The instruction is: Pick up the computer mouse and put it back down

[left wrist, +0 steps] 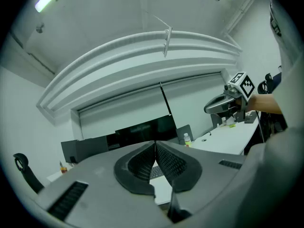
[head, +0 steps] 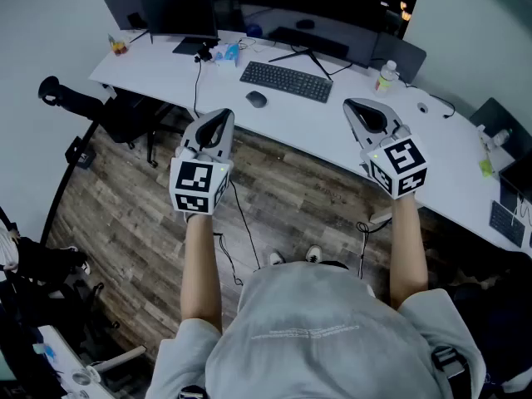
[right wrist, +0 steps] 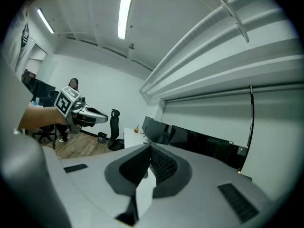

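Note:
The dark grey computer mouse (head: 256, 99) lies on the curved white desk (head: 332, 131), just left of the black keyboard (head: 286, 81). Both grippers are held up in the air short of the desk's near edge, well apart from the mouse. My left gripper (head: 223, 115) is shut with nothing in it; in the left gripper view its ribbed pads (left wrist: 167, 161) meet at the tip. My right gripper (head: 356, 105) is also shut and empty, its pads (right wrist: 161, 164) touching. Each gripper view shows the other gripper off to the side. The mouse is hidden in both gripper views.
Dark monitors (head: 179, 8) line the back of the desk, with a plastic bottle (head: 386, 76) at the right and small items at the far left. A black office chair (head: 83, 102) stands left of the desk. Cables hang to the wooden floor (head: 141, 223).

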